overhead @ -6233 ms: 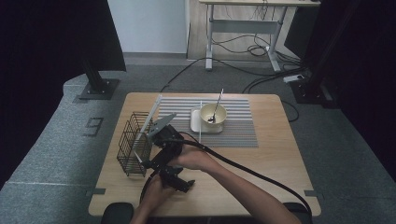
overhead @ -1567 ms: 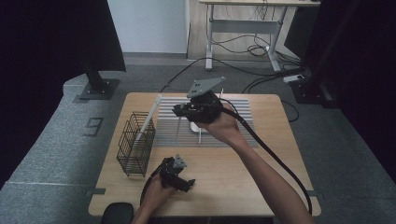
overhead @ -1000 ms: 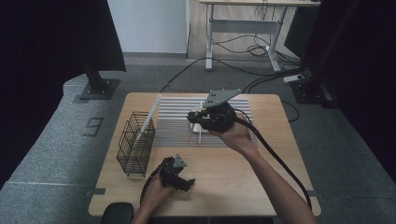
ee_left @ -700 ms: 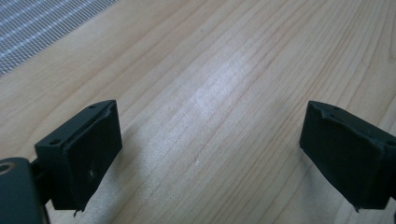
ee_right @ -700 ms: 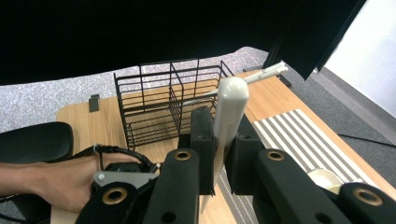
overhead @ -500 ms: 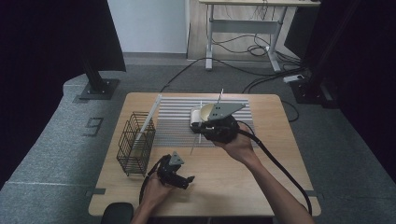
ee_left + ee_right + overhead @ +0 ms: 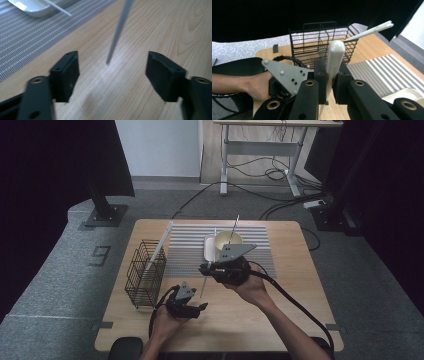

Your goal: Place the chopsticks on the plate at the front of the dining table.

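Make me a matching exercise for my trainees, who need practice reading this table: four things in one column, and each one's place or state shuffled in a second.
Things:
1. right tongs
2. left tongs
3. wire basket
4. bowl

Places or states:
A. on the striped mat
B. clamped on a white utensil
C. jaws apart, a thin rod's tip hanging between them
D. at the table's left, a pale stick leaning in it

Pairs: 1-B, 2-C, 3-D, 4-A

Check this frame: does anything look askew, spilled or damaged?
Nothing spilled or damaged. One oddity: white chopsticks lean slantwise out of the black wire basket, poking past its rim. The right gripper clamps a white utensil handle.
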Demonstrator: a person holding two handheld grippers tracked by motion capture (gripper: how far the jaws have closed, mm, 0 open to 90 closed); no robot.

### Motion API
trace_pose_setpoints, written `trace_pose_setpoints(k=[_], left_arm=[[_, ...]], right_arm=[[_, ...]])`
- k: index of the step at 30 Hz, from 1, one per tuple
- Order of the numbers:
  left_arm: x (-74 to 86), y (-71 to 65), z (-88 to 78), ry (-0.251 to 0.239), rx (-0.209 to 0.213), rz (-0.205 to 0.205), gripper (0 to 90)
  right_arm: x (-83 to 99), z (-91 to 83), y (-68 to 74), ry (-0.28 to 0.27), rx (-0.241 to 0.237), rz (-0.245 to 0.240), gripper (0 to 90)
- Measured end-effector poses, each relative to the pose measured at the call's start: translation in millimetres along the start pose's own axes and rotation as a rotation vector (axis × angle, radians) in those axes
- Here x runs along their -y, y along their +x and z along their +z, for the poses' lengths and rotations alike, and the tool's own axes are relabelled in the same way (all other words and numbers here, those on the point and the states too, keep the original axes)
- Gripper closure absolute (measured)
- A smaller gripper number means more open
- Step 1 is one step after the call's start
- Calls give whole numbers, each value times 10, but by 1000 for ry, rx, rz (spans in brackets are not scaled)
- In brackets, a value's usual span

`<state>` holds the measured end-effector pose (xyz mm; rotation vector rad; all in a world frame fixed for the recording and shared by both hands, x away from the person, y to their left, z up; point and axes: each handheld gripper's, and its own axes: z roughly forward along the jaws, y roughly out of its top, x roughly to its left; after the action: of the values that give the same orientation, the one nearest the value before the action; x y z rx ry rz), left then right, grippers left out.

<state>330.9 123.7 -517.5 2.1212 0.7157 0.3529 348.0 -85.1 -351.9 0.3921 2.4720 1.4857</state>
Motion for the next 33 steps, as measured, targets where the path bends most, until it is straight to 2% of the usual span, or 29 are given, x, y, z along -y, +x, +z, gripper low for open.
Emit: trace_pose_setpoints(k=[8, 12, 18, 24, 25, 27, 31, 33], left_arm=[[-2, -21, -60, -43, 13, 28, 578], [-4, -35, -62, -49, 22, 48, 664], [-12, -62, -70, -61, 29, 74, 833], [-9, -79, -72, -65, 42, 98, 853], [-9, -83, -68, -60, 44, 99, 855], [-4, -86, -60, -58, 51, 99, 856], [-3, -95, -41, -42, 54, 104, 856], [1, -100, -34, -35, 52, 107, 856]], right_arm=[[62, 109, 49, 24, -32, 17, 829], [71, 133, 69, 25, -47, 20, 829], [57, 126, 78, 21, -46, 20, 829], [48, 93, 27, 26, -38, 34, 817], [48, 93, 19, 29, -35, 35, 799], [40, 93, 6, 34, -18, 44, 661], [32, 92, 1, 21, 59, 51, 391], [32, 97, 8, 12, 97, 58, 322]])
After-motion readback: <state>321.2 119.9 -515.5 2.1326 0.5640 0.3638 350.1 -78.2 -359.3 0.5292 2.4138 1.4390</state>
